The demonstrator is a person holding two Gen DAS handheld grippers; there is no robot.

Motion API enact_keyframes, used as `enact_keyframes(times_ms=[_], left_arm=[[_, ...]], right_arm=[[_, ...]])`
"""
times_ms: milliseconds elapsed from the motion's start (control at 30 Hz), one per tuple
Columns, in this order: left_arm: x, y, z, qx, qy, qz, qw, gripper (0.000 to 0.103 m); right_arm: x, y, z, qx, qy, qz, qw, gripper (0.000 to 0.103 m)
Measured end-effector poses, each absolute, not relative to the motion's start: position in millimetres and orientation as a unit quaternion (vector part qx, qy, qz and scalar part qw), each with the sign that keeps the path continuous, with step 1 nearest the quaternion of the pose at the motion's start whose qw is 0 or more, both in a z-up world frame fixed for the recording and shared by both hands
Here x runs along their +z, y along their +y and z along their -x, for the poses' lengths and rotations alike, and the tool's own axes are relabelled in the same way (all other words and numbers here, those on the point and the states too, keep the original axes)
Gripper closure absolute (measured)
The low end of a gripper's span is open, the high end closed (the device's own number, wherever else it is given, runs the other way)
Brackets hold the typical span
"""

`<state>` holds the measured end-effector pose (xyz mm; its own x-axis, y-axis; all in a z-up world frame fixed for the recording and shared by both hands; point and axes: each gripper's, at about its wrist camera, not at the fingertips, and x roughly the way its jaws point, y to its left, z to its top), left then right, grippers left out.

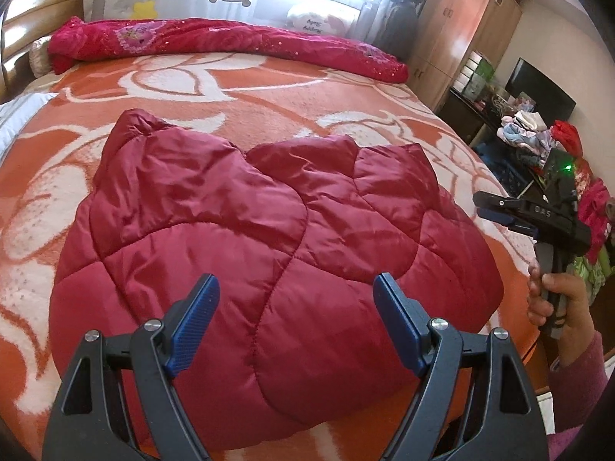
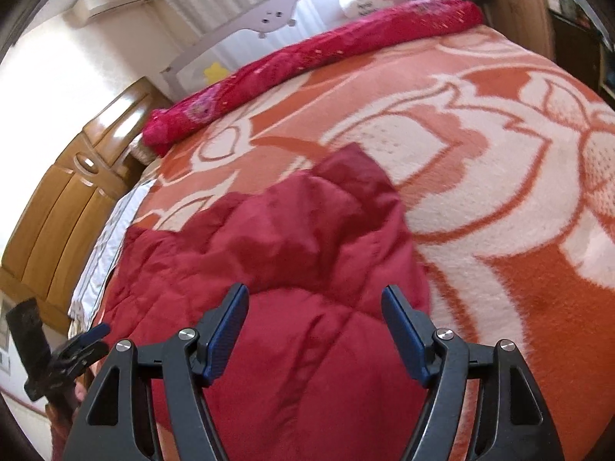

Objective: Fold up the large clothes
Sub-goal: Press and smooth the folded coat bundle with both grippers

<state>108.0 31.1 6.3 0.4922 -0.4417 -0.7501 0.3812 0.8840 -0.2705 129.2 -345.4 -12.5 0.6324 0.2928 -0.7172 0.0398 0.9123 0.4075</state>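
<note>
Dark red quilted jacket (image 1: 246,238), shiny, puffy, lay folded mid-bed on orange-white blanket (image 1: 269,88). Left gripper (image 1: 296,299) & right gripper (image 2: 313,307) hovered wide open, empty. Right gripper at 3 o'clock in left view read "DAS".

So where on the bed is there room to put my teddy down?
The blanket is bare between the red jacket and the rolled pink quilt at the far edge, and in a wide patch right of the jacket. The near middle is crowded: the jacket fills it, with both open grippers above it.
</note>
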Motion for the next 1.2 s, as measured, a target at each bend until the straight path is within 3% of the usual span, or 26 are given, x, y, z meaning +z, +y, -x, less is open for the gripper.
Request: enact_keyframes(times_ms=[767, 1200], left_arm=[[-54, 18, -158, -0.174, 0.511, -0.011, 0.841, 0.019], [-47, 6, -178, -0.154, 0.541, -0.031, 0.826, 0.019]], right_arm=[[-42, -230, -151, 0.108, 0.457, -0.044, 0.882, 0.03], [-90, -263, -221, 0.051, 0.514, -0.096, 0.851, 0.025]])
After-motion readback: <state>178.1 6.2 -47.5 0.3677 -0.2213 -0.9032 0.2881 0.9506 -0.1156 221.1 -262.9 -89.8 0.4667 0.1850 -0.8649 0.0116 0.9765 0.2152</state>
